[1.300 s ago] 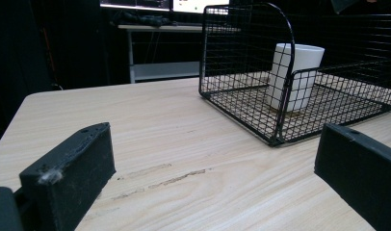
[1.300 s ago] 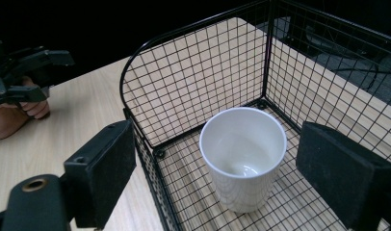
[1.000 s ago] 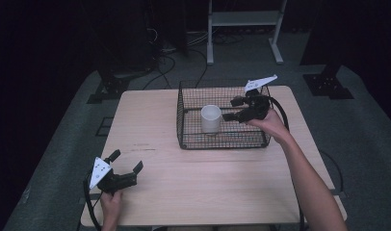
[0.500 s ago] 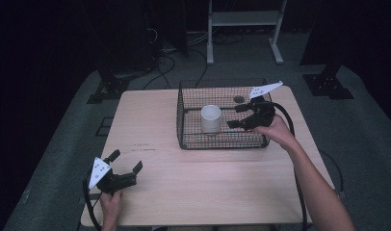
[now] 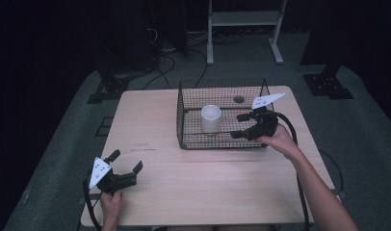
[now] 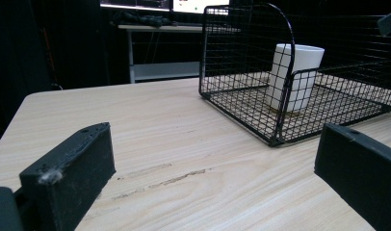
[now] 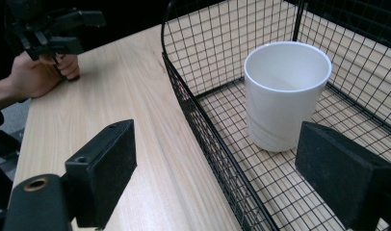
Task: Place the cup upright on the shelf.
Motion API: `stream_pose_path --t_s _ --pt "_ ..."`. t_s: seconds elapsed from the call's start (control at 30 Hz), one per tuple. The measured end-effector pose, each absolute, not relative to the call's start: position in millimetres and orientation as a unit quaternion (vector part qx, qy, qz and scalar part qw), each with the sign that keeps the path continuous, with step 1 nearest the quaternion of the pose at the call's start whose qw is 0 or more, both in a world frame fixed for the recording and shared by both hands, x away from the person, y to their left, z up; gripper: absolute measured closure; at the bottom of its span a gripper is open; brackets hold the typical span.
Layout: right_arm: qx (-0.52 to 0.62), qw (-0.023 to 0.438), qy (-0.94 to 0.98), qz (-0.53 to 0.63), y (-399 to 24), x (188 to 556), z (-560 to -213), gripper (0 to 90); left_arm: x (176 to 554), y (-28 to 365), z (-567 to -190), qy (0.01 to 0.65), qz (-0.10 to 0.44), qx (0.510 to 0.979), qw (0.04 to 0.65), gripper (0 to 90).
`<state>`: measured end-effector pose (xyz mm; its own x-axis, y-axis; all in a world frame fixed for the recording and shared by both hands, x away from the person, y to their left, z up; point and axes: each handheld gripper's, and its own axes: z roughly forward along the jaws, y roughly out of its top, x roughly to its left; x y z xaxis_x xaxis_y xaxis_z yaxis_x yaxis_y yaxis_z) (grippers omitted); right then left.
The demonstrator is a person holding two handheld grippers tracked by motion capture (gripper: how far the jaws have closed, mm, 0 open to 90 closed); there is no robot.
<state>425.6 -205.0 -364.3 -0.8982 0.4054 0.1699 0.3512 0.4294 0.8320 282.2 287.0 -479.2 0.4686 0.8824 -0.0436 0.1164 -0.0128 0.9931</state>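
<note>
From above, my right gripper (image 5: 242,125) sits at the right end of the wire basket (image 5: 222,143), its jaws spread apart and empty, pointing left toward the white cup (image 5: 211,118). The cup stands upright inside the basket, near its middle, a little toward the front wall, and apart from my jaws. The basket itself rests on the far right part of the wooden table (image 5: 155,125). My left gripper (image 5: 126,161) lies well away from the basket, near the table's front left corner, jaws wide and holding nothing, my left hand (image 5: 110,204) wrapped on its grip.

Along my left gripper (image 6: 213,168), the two black jaws stand far apart at the bottom with bare tabletop (image 6: 150,125) between them. The basket (image 6: 280,137) is ahead and to the right, well off from the jaws, and the cup (image 6: 295,77) stands upright behind its near wire wall.

Along my right gripper (image 7: 232,168), the jaws straddle the basket's wall (image 7: 203,125): one jaw outside it over the table (image 7: 121,91), the other inside over the wire floor. The cup (image 7: 284,94) stands upright inside the basket just beyond the inner jaw; nothing is gripped. Far off, beyond the basket's corner, my left hand (image 7: 37,74) holds the other gripper (image 7: 83,31) on the table.
</note>
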Motion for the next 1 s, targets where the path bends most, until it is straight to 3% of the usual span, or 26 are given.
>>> stream_pose_path --t_s 1.0 --pt "0.227 0.023 0.834 0.501 -228 386 -389 13.5 282 286 -479 0.395 0.332 0.634 0.576 0.0"
